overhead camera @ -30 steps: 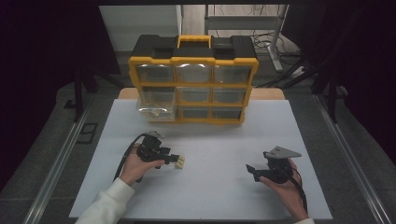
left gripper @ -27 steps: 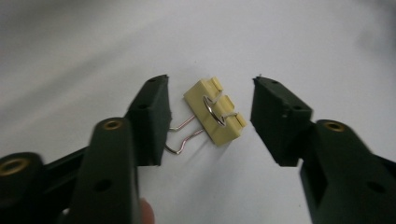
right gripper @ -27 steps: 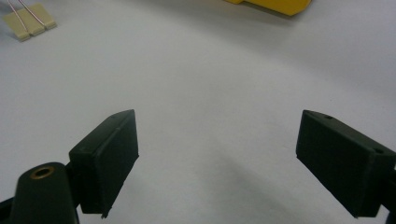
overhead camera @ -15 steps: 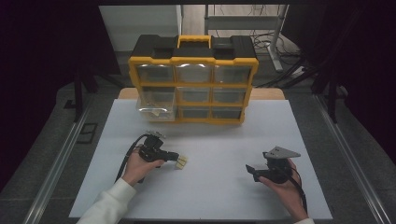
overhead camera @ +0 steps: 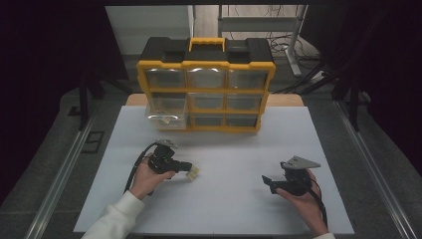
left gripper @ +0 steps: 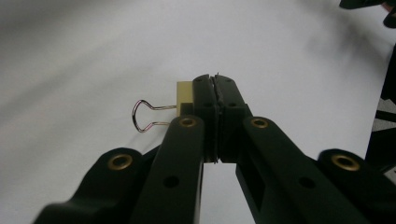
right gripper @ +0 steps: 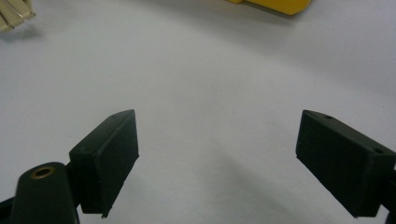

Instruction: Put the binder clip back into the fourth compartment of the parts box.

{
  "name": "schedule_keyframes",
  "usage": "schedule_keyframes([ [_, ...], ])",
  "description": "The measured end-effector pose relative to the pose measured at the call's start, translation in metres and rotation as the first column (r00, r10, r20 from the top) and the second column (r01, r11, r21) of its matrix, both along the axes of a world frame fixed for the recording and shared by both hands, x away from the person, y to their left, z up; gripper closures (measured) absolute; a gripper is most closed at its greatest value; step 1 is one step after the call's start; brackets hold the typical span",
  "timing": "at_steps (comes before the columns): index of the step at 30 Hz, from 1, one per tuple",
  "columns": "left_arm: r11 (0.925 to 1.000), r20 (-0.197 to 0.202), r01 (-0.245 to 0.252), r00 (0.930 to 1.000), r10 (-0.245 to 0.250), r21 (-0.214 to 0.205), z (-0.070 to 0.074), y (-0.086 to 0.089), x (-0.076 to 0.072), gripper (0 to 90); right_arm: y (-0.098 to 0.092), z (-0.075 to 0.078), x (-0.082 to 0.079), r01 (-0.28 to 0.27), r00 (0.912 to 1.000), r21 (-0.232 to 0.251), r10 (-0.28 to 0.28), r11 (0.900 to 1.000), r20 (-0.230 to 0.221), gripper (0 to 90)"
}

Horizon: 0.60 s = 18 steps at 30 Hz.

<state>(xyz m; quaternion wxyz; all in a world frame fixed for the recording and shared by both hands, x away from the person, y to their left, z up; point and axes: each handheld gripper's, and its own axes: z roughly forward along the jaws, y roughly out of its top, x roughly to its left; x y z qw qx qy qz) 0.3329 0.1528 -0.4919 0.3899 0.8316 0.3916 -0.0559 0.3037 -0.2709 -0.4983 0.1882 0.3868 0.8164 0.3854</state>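
Left gripper (left gripper: 215, 86): jaws have just closed and are clamped together, pinching an edge of the cream binder clip (left gripper: 184, 95), which lies on the table (overhead camera: 229, 149) left of centre, nearer the front edge. Right gripper (right gripper: 217, 154): jaws wide apart, gripping nothing, near the front right corner. A yellow 9-drawer organiser (overhead camera: 206, 89) stands at the back edge.

A small binder clip (left gripper: 184, 94) with a pale cream-yellow body is lying on the white bench (overhead camera: 239, 149), its two thin silver wire handles sticking out flat to one side. It is sitting pinched in the closed fingers (left gripper: 205, 100) of the left gripper (overhead camera: 190, 172), well in front of the drawer cabinet.
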Motion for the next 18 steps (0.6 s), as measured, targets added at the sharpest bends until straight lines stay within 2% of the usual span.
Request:
schedule_keyframes([
  [18,0.9990,0.065,0.003,0.9979,0.000,-0.045,0.025,0.016,-0.005,89.1,-0.001,0.000,0.001,0.003,1.0000,-0.003,-0.003,1.0000,0.002,13.8],
])
